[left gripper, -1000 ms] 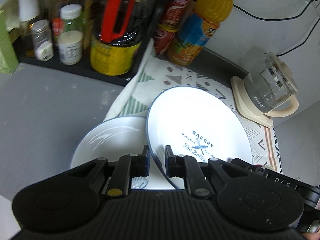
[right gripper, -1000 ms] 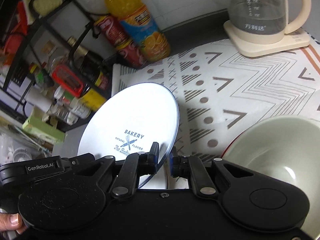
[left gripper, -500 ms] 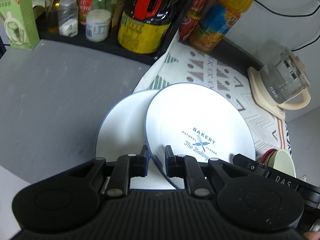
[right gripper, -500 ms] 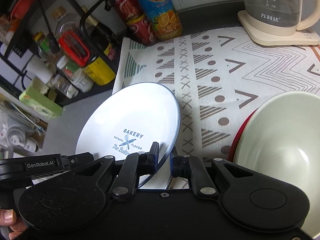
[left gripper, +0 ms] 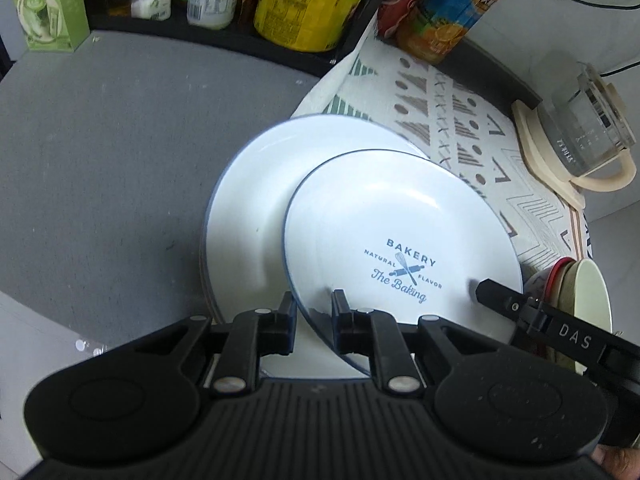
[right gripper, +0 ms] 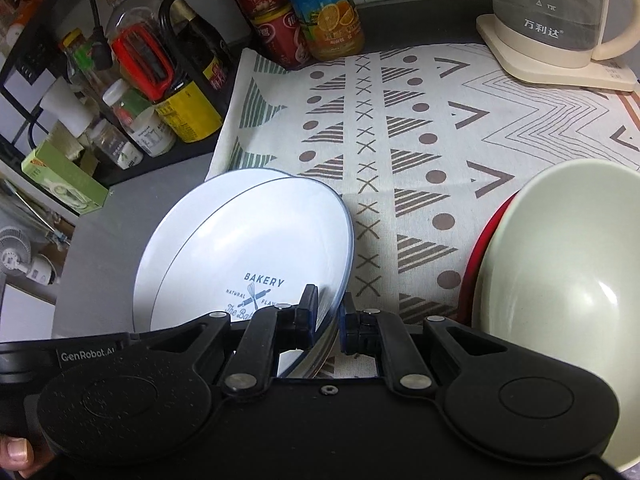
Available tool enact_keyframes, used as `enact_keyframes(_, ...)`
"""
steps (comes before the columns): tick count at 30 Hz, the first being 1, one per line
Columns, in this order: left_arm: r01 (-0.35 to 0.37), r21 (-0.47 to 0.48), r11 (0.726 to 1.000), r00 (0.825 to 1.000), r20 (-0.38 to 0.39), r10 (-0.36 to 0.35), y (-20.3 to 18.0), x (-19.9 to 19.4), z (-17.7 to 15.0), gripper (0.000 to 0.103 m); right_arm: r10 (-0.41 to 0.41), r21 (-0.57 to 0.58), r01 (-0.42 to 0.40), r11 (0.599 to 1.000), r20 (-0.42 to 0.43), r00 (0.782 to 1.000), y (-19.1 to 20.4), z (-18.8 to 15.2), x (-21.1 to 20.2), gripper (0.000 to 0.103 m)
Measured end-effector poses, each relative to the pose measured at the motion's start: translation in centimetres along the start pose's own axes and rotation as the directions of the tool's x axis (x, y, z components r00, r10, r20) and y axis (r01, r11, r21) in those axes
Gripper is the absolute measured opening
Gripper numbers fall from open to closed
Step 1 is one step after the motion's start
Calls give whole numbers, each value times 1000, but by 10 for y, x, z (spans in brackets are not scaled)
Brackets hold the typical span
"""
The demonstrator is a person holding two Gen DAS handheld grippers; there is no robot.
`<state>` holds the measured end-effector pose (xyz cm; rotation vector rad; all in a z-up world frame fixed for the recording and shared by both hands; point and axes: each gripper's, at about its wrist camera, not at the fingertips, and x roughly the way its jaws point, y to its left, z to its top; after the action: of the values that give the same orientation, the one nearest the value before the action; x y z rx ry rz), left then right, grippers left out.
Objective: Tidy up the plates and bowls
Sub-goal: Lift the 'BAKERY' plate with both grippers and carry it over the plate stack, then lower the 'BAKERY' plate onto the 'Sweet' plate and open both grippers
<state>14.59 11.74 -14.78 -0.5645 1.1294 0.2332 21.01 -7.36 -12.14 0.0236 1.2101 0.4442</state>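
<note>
A white blue-rimmed "Bakery" plate [left gripper: 400, 240] is held tilted by both grippers at its rim. My left gripper [left gripper: 314, 312] is shut on its near-left edge. My right gripper [right gripper: 329, 312] is shut on its right edge; the plate also shows in the right wrist view [right gripper: 256, 248]. Just beneath it lies a stack of matching white plates [left gripper: 248, 208] on the grey counter, also in the right wrist view [right gripper: 176, 224]. A pale green bowl [right gripper: 560, 260] nested in a red bowl [right gripper: 476, 240] stands to the right.
A patterned cloth mat [right gripper: 420, 128] covers the right of the counter. A glass kettle on a cream base [right gripper: 560, 20] stands at the back right. An orange juice bottle [right gripper: 324, 8], red cans [right gripper: 276, 28] and a black rack of condiment bottles [left gripper: 296, 4] line the back.
Both grippers have carried the Bakery plate left and down, from over the mat to just above the plate stack. The bowls now sit closer in the right wrist view.
</note>
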Motion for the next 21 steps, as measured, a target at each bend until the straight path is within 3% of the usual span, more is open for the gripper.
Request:
enact_keyframes(13,-50,45,998,999,-17,51,1,5,-6,19,-32,12,32,999,-2,999,0,-6,11,10)
enact_keyframes(16,-96,57,994,995,29,94,1,-6,-2,35,-32,15,33,999,-5,999,1,-6,13,10)
enact_keyframes(18,-127,50,991,990,68,123,3,-13,2,51,-33,17,33,999,-9,999,1,-5,15,11)
enact_keyframes(21,-160,45,986,983,103,155,9,-17,7,59,-34,18,34,999,-17,999,2,-4,17,12)
